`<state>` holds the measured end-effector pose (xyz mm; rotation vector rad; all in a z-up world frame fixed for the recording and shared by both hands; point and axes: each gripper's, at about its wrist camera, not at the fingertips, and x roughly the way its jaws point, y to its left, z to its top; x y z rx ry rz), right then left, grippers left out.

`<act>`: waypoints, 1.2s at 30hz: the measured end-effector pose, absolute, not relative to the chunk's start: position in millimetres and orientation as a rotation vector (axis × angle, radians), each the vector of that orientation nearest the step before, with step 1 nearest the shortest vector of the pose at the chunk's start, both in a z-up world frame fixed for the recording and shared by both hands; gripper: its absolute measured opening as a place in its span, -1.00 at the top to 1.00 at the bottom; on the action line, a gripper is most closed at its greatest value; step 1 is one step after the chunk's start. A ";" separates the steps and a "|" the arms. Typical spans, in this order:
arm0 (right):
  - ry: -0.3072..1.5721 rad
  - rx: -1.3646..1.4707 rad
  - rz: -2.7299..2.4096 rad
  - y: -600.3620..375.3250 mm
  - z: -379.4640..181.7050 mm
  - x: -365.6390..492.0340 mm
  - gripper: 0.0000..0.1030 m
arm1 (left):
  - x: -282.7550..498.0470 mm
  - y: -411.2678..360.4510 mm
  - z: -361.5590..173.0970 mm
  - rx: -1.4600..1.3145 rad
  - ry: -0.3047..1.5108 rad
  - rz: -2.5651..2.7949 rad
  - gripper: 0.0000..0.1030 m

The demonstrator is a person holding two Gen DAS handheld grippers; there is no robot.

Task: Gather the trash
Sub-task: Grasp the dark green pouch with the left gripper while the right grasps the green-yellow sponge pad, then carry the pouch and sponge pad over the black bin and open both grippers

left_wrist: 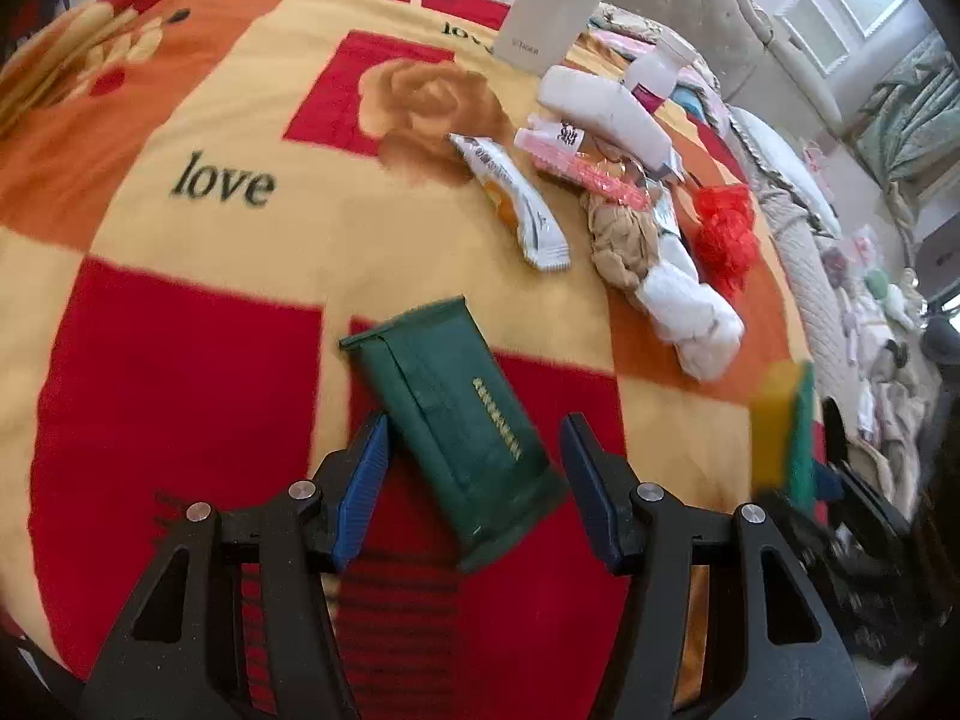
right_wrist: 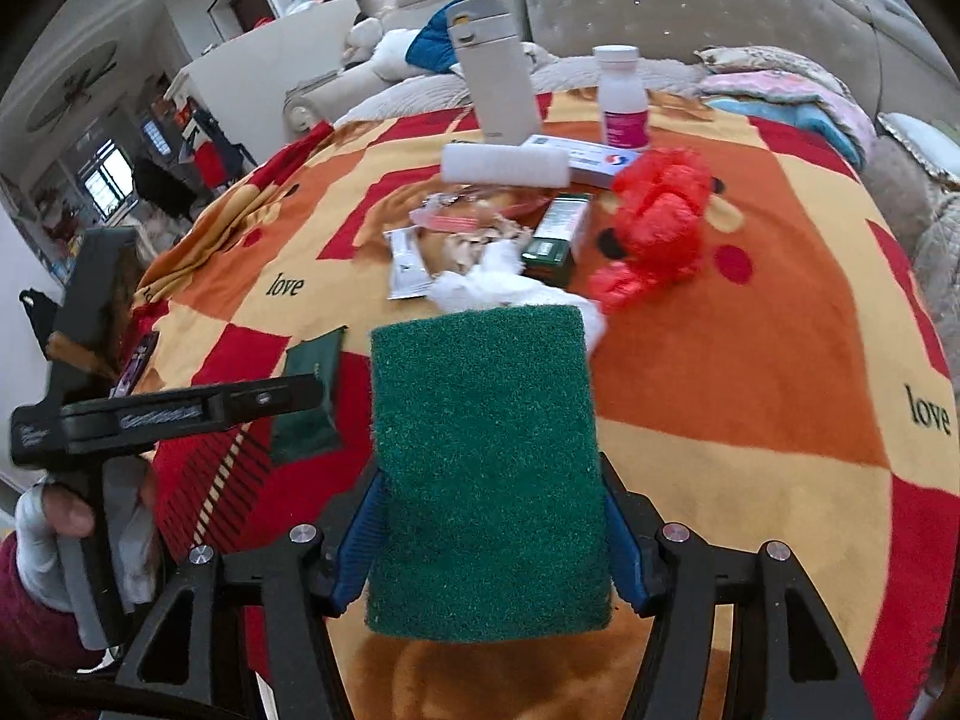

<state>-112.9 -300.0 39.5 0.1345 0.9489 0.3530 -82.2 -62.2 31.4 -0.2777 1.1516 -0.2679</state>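
My left gripper (left_wrist: 477, 438) is open, its blue pads on either side of a dark green packet (left_wrist: 456, 420) that lies flat on the blanket; the packet also shows in the right wrist view (right_wrist: 309, 396). My right gripper (right_wrist: 489, 498) is shut on a green and yellow scouring sponge (right_wrist: 486, 474), held above the blanket; the sponge shows blurred in the left wrist view (left_wrist: 783, 426). Further back lie a white and orange sachet (left_wrist: 516, 204), a pink wrapper (left_wrist: 576, 165), a beige and white wad (left_wrist: 660, 276) and a red plastic bag (right_wrist: 657, 222).
A red, orange and yellow "love" blanket (right_wrist: 750, 372) covers the bed. At the back stand a grey flask (right_wrist: 495, 72), a white pill bottle (right_wrist: 624, 96), a white roll (right_wrist: 504, 165) and a medicine box (right_wrist: 591, 162). Pillows and a tufted headboard (right_wrist: 690, 0) lie behind.
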 end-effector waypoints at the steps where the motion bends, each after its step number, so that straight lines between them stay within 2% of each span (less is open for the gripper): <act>1: 0.948 0.137 0.351 -302.3 39.5 -113.9 -0.19 | -78.7 -67.9 31.4 -0.263 1.149 -0.261 -0.10; 9: 0.942 0.163 0.331 -320.0 37.0 -115.7 -0.21 | -69.3 -94.7 29.6 -0.113 1.123 -0.271 -0.10; 12: 0.943 0.176 0.325 -325.0 35.8 -114.0 -0.22 | -63.1 -92.5 28.4 -0.138 1.107 -0.248 -0.11; 15: 0.945 0.184 0.323 -326.8 34.8 -112.2 -0.22 | -58.8 -91.7 27.3 -0.178 1.096 -0.226 -0.20; 18: 0.949 0.186 0.324 -327.2 33.5 -111.6 -0.22 | -58.3 -99.2 27.0 -0.121 1.091 -0.209 -0.21; 19: 0.949 0.185 0.325 -327.3 33.2 -111.5 -0.22 | -59.8 -103.4 26.4 -0.078 1.089 -0.208 -0.19; 21: 0.950 0.183 0.326 -327.5 33.3 -112.2 -0.22 | -63.8 -107.0 26.4 -0.014 1.077 -0.195 0.08; 22: 0.949 0.183 0.327 -327.8 33.4 -112.2 -0.22 | -65.8 -106.3 26.7 -0.003 1.072 -0.199 0.14; 36: 0.922 0.196 0.318 -333.0 40.5 -121.0 -0.22 | -97.2 -92.1 52.4 -0.075 1.035 -0.295 0.18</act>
